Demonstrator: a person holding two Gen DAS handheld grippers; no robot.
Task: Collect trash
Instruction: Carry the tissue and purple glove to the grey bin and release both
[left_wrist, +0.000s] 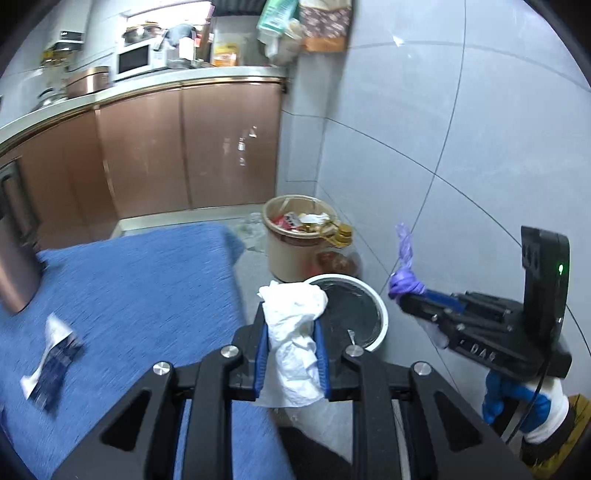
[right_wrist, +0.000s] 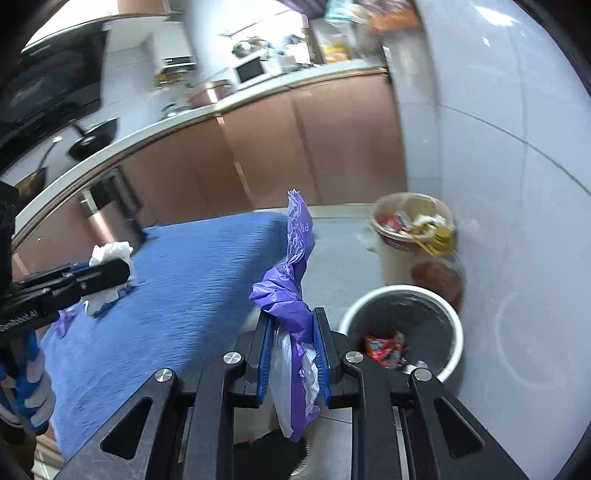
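I have the left hand-held gripper (left_wrist: 291, 332) clenched on a crumpled white tissue (left_wrist: 293, 325) and the right hand-held gripper (right_wrist: 293, 332) clenched on a purple plastic bag (right_wrist: 291, 280), both poised near the white-rimmed bin (right_wrist: 400, 325) for dropping; a wrapper (left_wrist: 51, 363) remains on the blue-covered worktop (left_wrist: 140, 295).

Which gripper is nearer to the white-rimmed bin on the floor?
Probably the right gripper: it holds the purple bag just beside the bin. The left gripper, holding white paper, is nearer the blue table.
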